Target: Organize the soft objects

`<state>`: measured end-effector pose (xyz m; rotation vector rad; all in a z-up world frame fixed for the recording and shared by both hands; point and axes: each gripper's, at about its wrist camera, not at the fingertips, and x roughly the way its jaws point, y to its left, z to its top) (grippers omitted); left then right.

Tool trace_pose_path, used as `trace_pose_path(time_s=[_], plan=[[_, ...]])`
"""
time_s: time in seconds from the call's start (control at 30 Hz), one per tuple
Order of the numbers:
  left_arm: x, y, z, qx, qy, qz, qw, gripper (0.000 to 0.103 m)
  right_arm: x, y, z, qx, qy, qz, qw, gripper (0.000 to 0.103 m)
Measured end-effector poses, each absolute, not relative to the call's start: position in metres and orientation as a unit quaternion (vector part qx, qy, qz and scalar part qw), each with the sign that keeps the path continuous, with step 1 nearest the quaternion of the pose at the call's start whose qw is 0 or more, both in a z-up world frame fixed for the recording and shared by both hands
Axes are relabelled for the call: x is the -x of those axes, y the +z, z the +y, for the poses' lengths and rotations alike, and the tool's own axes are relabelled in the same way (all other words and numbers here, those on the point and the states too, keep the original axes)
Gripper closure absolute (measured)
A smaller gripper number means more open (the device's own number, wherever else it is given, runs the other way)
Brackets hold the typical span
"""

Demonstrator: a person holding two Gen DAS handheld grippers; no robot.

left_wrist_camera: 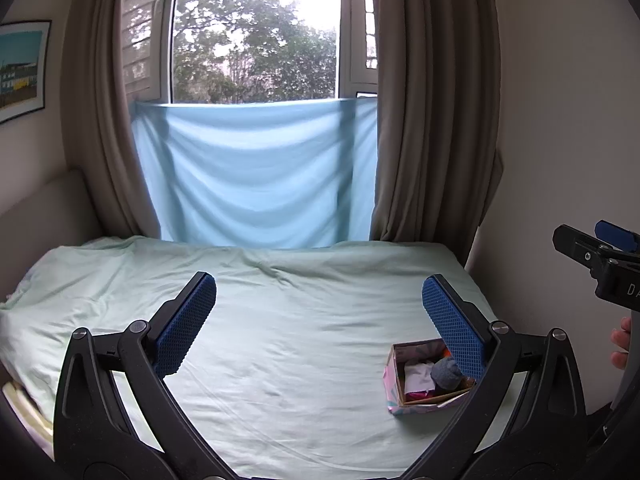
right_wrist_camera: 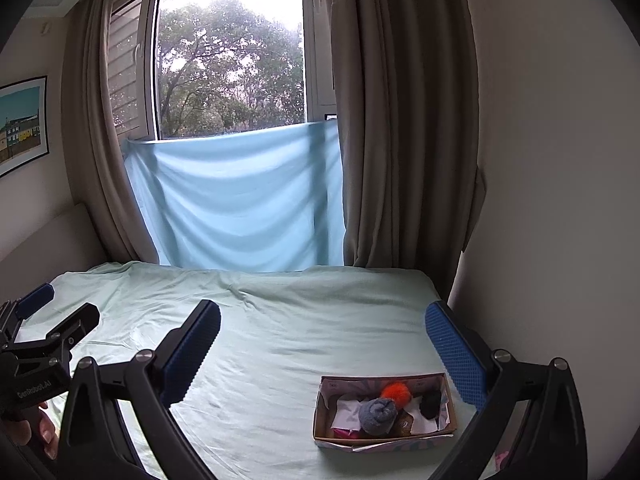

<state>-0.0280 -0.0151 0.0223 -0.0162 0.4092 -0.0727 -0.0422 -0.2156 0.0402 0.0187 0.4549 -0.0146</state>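
left wrist view has my left claw (left_wrist_camera: 319, 300) spread wide over the pale green bed sheet (left_wrist_camera: 280, 340), blue pads apart and nothing between them. the cardboard box (left_wrist_camera: 394, 380) sits on the sheet low and to the right, partly hidden behind my right-hand pad, with a rolled grey sock (left_wrist_camera: 445, 372) showing inside it. my right claw (left_wrist_camera: 596, 248) pokes in at the far right edge, off the bed; from here i cannot tell how it stands.

right wrist view settles that: the right claw (right_wrist_camera: 323, 322) is wide open too, holding nothing, hanging above the sheet (right_wrist_camera: 280, 340). the box (right_wrist_camera: 324, 412) lies on the bed just inside the right pad, well below the fingertips. in it i see the grey sock (right_wrist_camera: 378, 416), an orange fluffy ball (right_wrist_camera: 396, 393), a black soft thing (right_wrist_camera: 431, 404) that may be another sock, and white cloth (right_wrist_camera: 348, 412). the left claw (right_wrist_camera: 52, 312) shows at the left edge. a light blue cloth (right_wrist_camera: 240, 200) hangs below the window (right_wrist_camera: 228, 68) between brown curtains (right_wrist_camera: 400, 120).
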Motion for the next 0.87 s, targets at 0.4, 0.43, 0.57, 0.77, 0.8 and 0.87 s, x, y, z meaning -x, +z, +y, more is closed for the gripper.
trace_pose_path(time_s=[0.4, 0.43, 0.57, 0.77, 0.8, 0.87], plan=[[0.026, 0.02, -0.018, 0.008, -0.028, 0.203, 0.979, 0.0, 0.039, 0.042, -0.215, -0.011, -0.008, 0.228, 0.974, 0.001], [0.026, 0.019, -0.019, 0.008, -0.032, 0.203, 0.979, 0.0, 0.039, 0.042, -0.215, -0.011, -0.008, 0.228, 0.974, 0.001], [0.029, 0.018, -0.019, 0.004, -0.029, 0.187, 0.982, 0.0, 0.037, 0.041, -0.216, -0.011, -0.007, 0.231, 0.973, 0.001], [0.022, 0.011, -0.023, -0.01, -0.017, 0.195, 0.981, 0.0, 0.029, 0.034, -0.215, -0.01, -0.006, 0.24, 0.971, 0.001], [0.021, 0.01, -0.022, -0.006, -0.018, 0.196, 0.98, 0.0, 0.026, 0.033, -0.215, -0.01, -0.005, 0.243, 0.97, 0.001], [0.017, 0.006, -0.02, -0.001, -0.023, 0.202, 0.979, 0.0, 0.022, 0.029, -0.213, -0.01, -0.005, 0.249, 0.968, 0.001]])
